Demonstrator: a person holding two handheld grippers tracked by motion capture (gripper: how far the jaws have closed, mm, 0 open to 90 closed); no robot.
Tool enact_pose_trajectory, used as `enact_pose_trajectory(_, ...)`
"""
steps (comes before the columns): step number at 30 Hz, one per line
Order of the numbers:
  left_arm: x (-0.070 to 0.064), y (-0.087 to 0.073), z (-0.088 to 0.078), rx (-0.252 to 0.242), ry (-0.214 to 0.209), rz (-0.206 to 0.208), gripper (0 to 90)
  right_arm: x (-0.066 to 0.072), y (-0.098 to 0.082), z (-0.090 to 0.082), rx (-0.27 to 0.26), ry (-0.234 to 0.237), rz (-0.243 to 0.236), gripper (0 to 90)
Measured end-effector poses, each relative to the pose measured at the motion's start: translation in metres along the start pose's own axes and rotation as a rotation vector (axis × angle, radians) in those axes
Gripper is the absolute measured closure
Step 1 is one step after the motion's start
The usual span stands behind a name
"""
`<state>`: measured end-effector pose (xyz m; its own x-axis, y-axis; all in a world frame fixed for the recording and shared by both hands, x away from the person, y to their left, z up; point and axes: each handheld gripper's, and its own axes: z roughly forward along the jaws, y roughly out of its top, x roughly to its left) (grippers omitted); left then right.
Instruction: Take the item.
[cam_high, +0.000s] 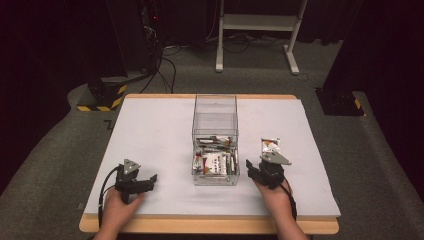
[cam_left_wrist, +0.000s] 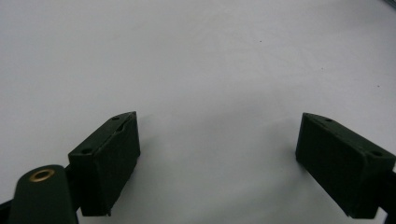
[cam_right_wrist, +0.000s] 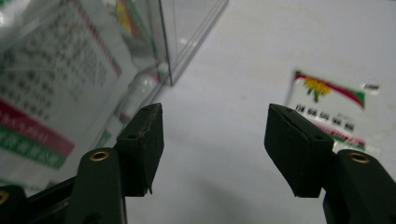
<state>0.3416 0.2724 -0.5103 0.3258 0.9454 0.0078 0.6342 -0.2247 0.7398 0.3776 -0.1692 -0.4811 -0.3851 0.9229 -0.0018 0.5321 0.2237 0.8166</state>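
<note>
As seen from the high view, the scene reads:
Surface: white rectangular tabletop (cam_high: 150, 130) with a pale wooden edge, on grey carpet (cam_high: 45, 165).
Room: dark, with cables and a white frame stand (cam_high: 260, 30) on the far side.
Centre: clear plastic box (cam_high: 215, 112) holding printed sachets.
Loose white printed sachet (cam_high: 270, 146): right of the box, just beyond the right gripper.
Left gripper (cam_high: 150, 179): jaws wide apart, empty, near-left.
Right gripper (cam_high: 250, 167): jaws wide apart, empty, beside the box.

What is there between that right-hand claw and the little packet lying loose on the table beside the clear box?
Nothing visible. The right gripper is open over bare table, and the loose packet lies flat just ahead of it, off to one side. The clear box stands on the opposite side, not in between. The left gripper rests far off.
</note>
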Motion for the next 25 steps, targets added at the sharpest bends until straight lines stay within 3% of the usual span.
enact_pose_trajectory(4,0.0,0.0,0.0,-0.001,0.001,0.002,14.0,0.003,-0.015,0.003,0.06,-0.002,-0.011,35.1)
enact_pose_trajectory(10,0.0,0.0,0.0,-0.001,0.001,0.002,14.0,0.001,-0.021,0.007,0.101,0.003,0.003,30.6)
enact_pose_trajectory(15,0.0,0.0,0.0,-0.001,0.001,0.002,14.0,0.005,-0.02,0.012,0.142,-0.007,-0.041,25.8)
enact_pose_trajectory(25,0.0,0.0,0.0,-0.001,0.002,0.003,14.0,0.003,-0.02,0.013,0.148,0.002,-0.022,24.6)
